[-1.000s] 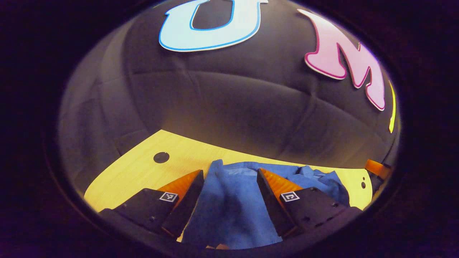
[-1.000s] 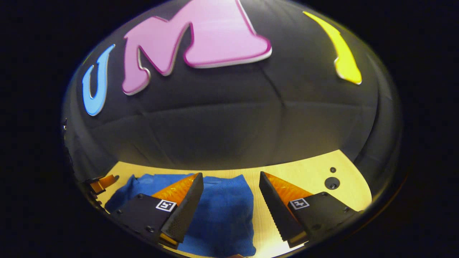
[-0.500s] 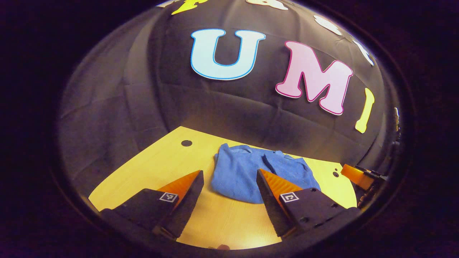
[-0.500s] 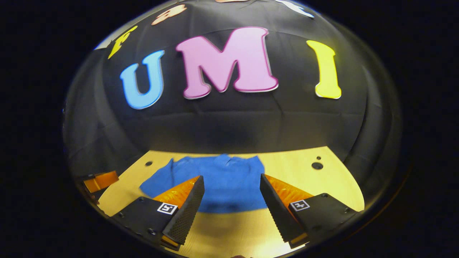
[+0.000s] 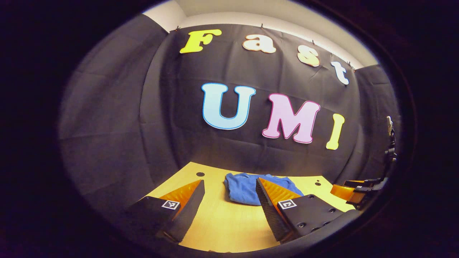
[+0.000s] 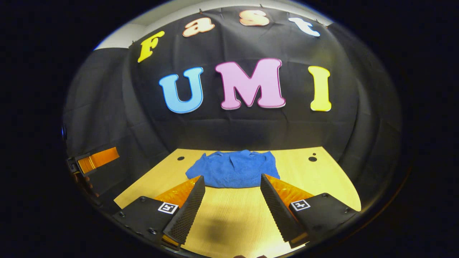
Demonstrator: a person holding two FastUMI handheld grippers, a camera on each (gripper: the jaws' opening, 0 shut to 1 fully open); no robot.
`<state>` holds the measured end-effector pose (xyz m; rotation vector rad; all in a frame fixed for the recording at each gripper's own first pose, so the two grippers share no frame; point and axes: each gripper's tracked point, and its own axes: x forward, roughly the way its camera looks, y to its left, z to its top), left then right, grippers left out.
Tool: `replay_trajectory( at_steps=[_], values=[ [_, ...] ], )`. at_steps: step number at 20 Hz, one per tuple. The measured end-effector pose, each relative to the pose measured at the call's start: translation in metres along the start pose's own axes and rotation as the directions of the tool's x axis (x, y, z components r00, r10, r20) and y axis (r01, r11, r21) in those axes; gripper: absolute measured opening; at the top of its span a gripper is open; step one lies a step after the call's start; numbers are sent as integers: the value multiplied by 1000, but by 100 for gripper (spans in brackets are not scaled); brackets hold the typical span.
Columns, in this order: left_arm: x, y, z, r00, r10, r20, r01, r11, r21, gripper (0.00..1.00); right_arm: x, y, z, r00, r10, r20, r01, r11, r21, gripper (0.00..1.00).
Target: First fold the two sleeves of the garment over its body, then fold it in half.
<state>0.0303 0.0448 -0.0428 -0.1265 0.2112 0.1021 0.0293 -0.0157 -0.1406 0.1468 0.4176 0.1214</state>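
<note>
With the jaws of both the left gripper (image 5: 229, 206) and right gripper (image 6: 232, 208) held apart and empty, the folded blue garment (image 6: 232, 173) on the worktop (image 6: 229, 222) could be unfolded if snagged.

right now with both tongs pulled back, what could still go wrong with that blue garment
1. The blue garment lies folded but rumpled near the back of the table; its left edge flares out, so the fold may loosen.
2. Both the left tongs and the right tongs are open and off it, so nothing holds the layers flat.
</note>
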Motion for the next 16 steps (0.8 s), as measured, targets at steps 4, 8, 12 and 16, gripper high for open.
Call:
replay_trajectory(
  at_steps=[4,8,12,16],
  values=[
    [-38,5,-8,1000,10,30,-11,1000,28,81,-29,5,5,998,-36,56,36,999,6,98],
    [-58,-18,-18,999,-29,20,28,998,51,82,-45,13,4,999,-25,48,25,1000,4,98],
    [-64,-33,-14,998,-58,26,56,995,82,82,-60,9,9,995,-49,89,48,999,13,98],
    [-72,-48,-19,993,-113,31,109,987,119,83,-70,0,2,994,-75,79,73,997,26,98]
  ],
)
